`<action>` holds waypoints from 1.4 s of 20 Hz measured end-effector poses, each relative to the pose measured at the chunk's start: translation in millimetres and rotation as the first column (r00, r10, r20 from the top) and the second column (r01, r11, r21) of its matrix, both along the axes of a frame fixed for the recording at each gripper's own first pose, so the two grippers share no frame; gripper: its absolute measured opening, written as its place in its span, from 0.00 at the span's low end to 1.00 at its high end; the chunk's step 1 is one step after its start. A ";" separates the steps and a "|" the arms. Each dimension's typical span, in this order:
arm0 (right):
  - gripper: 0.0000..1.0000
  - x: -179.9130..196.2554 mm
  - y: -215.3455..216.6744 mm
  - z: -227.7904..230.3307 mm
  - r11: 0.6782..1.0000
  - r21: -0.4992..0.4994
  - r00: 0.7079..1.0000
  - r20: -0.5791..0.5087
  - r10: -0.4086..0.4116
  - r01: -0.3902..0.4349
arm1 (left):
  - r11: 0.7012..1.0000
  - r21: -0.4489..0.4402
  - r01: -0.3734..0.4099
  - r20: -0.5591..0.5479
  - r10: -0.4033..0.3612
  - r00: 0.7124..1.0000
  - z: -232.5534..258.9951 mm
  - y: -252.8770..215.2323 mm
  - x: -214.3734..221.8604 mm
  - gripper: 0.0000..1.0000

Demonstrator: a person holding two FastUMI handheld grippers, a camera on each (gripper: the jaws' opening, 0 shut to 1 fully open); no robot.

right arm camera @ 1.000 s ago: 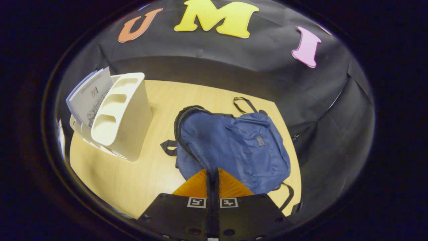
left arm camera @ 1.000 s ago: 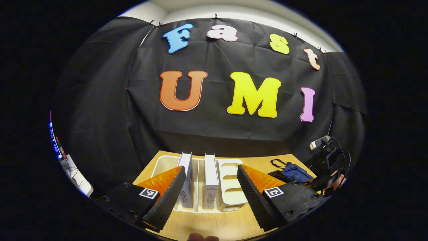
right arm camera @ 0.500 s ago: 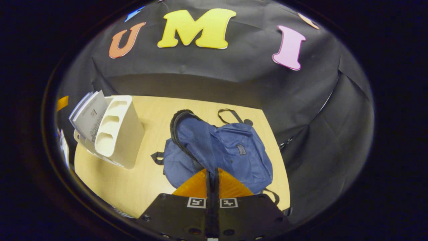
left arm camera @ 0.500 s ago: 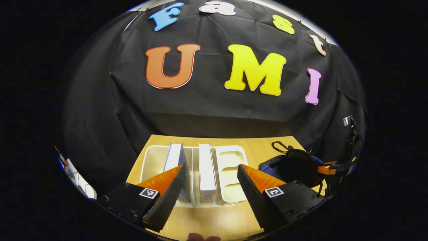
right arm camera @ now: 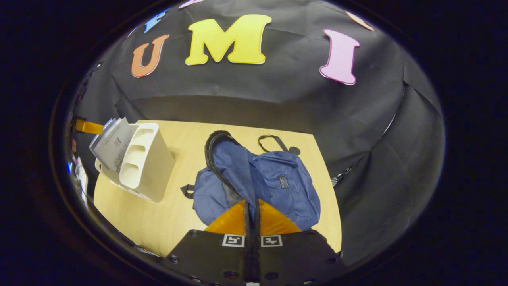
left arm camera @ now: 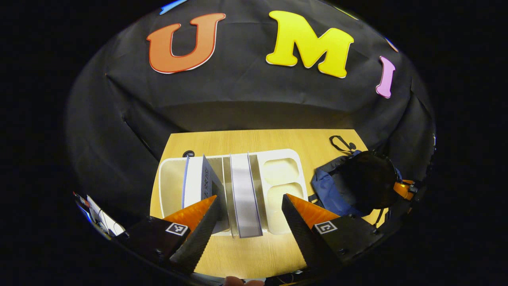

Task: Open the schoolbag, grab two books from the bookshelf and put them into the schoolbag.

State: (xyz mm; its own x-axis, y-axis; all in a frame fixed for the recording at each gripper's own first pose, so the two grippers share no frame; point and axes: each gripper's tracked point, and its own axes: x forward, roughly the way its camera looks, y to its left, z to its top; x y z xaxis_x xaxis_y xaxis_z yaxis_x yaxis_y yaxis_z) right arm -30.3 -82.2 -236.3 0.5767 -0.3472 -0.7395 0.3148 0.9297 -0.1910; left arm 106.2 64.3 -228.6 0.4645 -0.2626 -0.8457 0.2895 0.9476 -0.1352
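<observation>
Bookshelf (left arm camera: 283, 178) beside schoolbag (right arm camera: 274, 182), right gripper (right arm camera: 252, 206) perhaps pinching fabric

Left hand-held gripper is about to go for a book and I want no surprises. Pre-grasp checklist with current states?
1. Left hand-held gripper open: ok, fingers spread wide.
2. Target lined up: ok, the middle book stands between the fingers' lines, in the bookshelf.
3. Second book out of the way: not ok, it leans in the next slot, close to one finger.
4. Schoolbag open: ok, the zip gapes along its edge and the flap is lifted.
5. Right hand-held gripper holding the flap: cannot tell; it is shut at the bag's edge, but fabric between the fingers isn't visible.
6. Table between shelf and bag free: ok.
</observation>
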 end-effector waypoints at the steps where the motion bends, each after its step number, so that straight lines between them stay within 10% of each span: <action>1: 0.00 -1.1 0.0 -1.2 1.000 0.008 1.000 0.001 0.005 -0.005 | 1.000 0.015 0.001 -0.033 -0.001 0.999 -4.8 -0.2 1.0 0.99; 21: 0.00 -5.0 -1.3 6.8 0.995 0.061 0.993 0.084 -0.082 0.077 | 0.989 0.143 -0.028 -0.456 0.091 0.885 -84.9 -1.5 -22.2 0.94; 28: 0.00 -6.4 -1.2 9.8 0.997 0.045 0.993 0.088 -0.073 0.070 | 0.982 0.181 -0.051 -0.487 0.135 0.863 -98.0 11.0 -21.6 0.59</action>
